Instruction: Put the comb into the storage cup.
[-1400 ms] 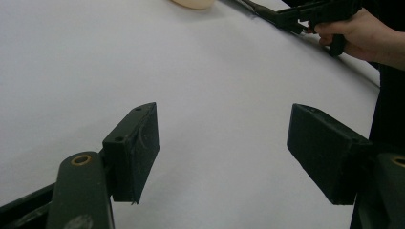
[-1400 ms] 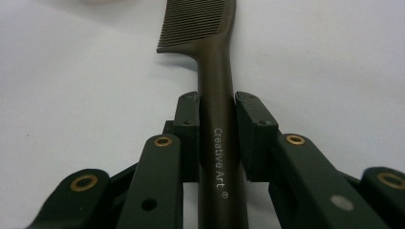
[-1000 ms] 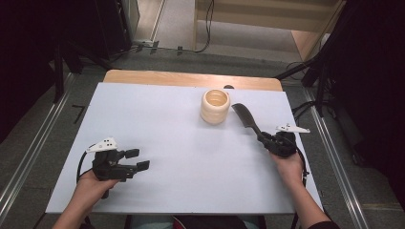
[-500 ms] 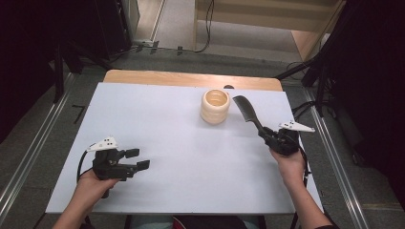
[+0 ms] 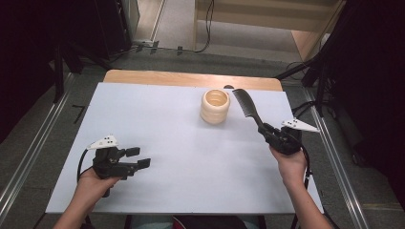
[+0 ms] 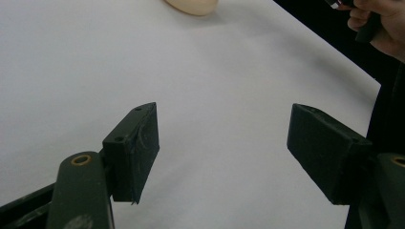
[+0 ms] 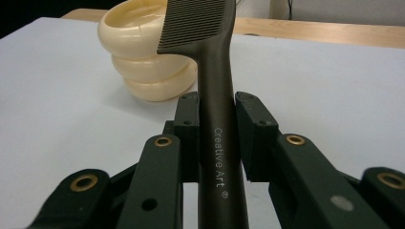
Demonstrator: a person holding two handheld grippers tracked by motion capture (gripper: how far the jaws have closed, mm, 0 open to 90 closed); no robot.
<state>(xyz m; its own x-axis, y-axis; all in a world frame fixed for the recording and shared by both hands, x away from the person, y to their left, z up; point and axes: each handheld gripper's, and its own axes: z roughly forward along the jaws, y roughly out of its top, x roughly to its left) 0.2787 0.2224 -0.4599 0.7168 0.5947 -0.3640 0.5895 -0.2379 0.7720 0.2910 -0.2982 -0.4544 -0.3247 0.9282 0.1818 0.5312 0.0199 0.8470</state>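
A black comb [image 5: 248, 106] [image 7: 210, 57] with white lettering on its handle is clamped by the handle in my right gripper [image 5: 268, 132] [image 7: 217, 129], which is shut on it. The comb sticks up and away over the table, its toothed end just right of a cream ribbed cup [image 5: 215, 106] [image 7: 143, 62] that stands upright and empty-looking near the table's far middle. At the near left my left gripper [image 5: 137, 157] [image 6: 224, 143] hovers low over the white tabletop [image 5: 191, 157], jaws wide apart with nothing between them.
A wooden strip [image 5: 191, 79] runs along the white table's far edge. Metal rails [image 5: 33, 152] flank the table on both sides. Beyond lie a grey floor and cables [image 5: 207, 28]. In the left gripper view the cup's base [image 6: 191, 5] sits at the top edge.
My right gripper has lifted with the comb, whose toothed end now stands higher and beside the cup. The left gripper has stayed put.
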